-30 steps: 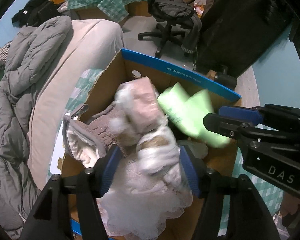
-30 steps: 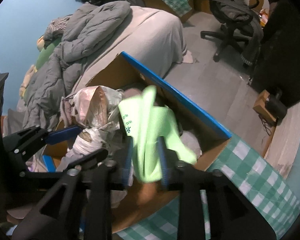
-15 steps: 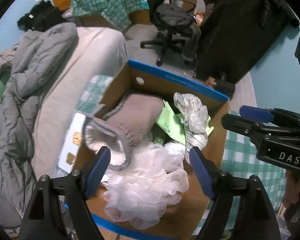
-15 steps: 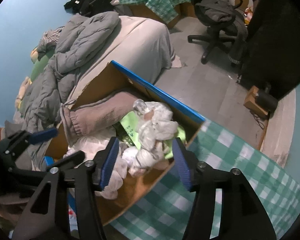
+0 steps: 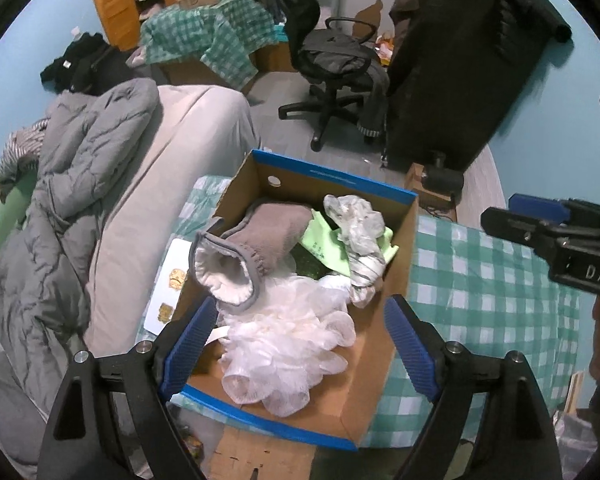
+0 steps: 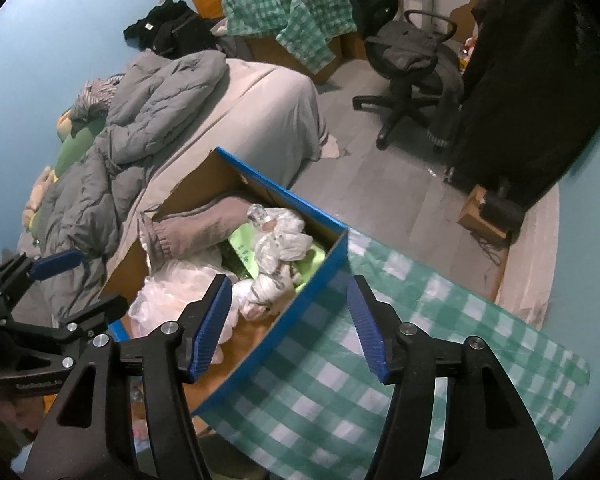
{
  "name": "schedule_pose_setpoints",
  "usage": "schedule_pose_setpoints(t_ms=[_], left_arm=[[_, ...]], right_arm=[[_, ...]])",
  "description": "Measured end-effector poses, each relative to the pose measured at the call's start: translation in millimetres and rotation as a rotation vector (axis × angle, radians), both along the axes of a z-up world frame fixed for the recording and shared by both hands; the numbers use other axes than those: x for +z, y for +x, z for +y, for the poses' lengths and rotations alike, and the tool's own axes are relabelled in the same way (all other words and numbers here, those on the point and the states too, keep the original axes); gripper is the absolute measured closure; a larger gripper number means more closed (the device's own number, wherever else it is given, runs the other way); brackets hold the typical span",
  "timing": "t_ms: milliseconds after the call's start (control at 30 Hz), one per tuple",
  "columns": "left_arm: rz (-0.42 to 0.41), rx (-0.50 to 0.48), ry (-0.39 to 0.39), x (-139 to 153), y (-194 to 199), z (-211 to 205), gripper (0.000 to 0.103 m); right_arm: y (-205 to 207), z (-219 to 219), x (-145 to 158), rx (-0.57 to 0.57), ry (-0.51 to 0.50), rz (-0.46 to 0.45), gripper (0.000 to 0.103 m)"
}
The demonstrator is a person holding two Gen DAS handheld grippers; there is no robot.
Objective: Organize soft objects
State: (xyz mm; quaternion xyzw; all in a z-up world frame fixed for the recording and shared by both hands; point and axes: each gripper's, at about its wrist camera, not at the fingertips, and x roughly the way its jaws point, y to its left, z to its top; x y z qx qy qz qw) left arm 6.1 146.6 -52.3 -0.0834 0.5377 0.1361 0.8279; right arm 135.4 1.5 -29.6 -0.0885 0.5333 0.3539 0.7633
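Note:
A cardboard box with a blue rim (image 5: 332,176) (image 6: 284,196) stands on the checked cloth. In it lie a grey-brown fleece-lined slipper (image 5: 260,236) (image 6: 196,228), a white mesh pouf (image 5: 292,340) (image 6: 172,292), a light green cloth (image 5: 324,240) (image 6: 244,248) and a crumpled white bundle (image 5: 360,232) (image 6: 280,244). My left gripper (image 5: 300,312) hangs above the pouf, its jaws opening and wide apart, nothing held. My right gripper (image 6: 288,284) hovers over the box's right wall, jaws opening, nothing between them. Each gripper also shows at the edge of the other's view.
The box stands on a green-and-white checked cloth (image 5: 480,280) (image 6: 380,360). A white card (image 5: 168,284) lies left of the box. A bed with a grey duvet (image 5: 80,160) is on the left. An office chair (image 5: 332,60) and a dark cabinet (image 5: 460,60) stand beyond.
The left gripper let go of the white soft things and the right let go of the green cloth. Both opened wider, rose and drew back from the box.

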Motion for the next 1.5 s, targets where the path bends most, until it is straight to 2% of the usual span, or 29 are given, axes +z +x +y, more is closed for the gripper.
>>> schedule_pose_setpoints(t_ms=[167, 233, 367, 567, 733, 1000, 1500], left_arm=[[-0.024, 0.009, 0.014, 19, -8, -17, 0.015], [-0.033, 0.008, 0.022, 27, -12, -24, 0.010], [-0.049, 0.004, 0.039, 39, -17, -39, 0.009], [-0.090, 0.028, 0.024, 54, -26, -54, 0.009], [-0.077, 0.007, 0.008, 60, -29, -62, 0.009], [-0.083, -0.028, 0.049, 70, -37, -80, 0.009], [-0.060, 0.008, 0.031, 64, -40, -84, 0.009]], right_arm=[[-8, -19, 19, -0.020, 0.018, -0.029, 0.043], [-10, -25, 25, -0.026, 0.026, -0.034, 0.043], [-16, -42, 38, -0.039, 0.042, -0.052, 0.043], [-26, -66, 56, -0.065, 0.050, -0.082, 0.043], [-34, -83, 65, -0.088, 0.050, -0.104, 0.042], [-45, -104, 73, -0.132, 0.059, -0.117, 0.042], [-48, -116, 66, -0.146, 0.064, -0.085, 0.042]])
